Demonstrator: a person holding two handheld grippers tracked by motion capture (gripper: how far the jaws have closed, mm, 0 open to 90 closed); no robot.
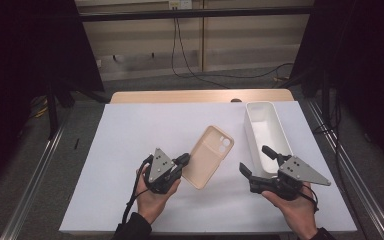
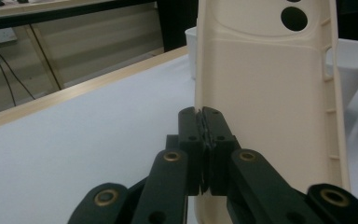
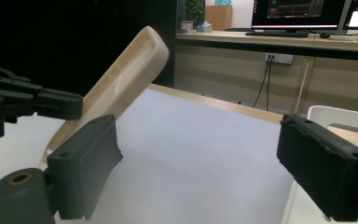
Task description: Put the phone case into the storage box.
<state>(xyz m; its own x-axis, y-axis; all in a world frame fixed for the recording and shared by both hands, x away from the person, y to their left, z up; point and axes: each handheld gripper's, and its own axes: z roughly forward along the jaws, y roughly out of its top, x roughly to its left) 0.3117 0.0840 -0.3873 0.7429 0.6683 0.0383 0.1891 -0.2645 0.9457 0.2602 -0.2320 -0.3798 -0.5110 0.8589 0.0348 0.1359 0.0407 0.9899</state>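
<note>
Left gripper (image 1: 186, 159) pinches phone case (image 1: 209, 156) edge; right gripper (image 1: 255, 159) hovers agape.

White-topped table (image 1: 130, 150) with wooden edge, grey floor (image 1: 25, 165) (cables trailing), beige panelled wall (image 1: 145, 30), monitors (image 3: 298, 14) behind

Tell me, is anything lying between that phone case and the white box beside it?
Nothing visible. The left tongs are shut on the edge of the phone case, holding it tilted above the table. The stretch of table between it and the white box is bare. The right tongs stand open nearer the person.
</note>
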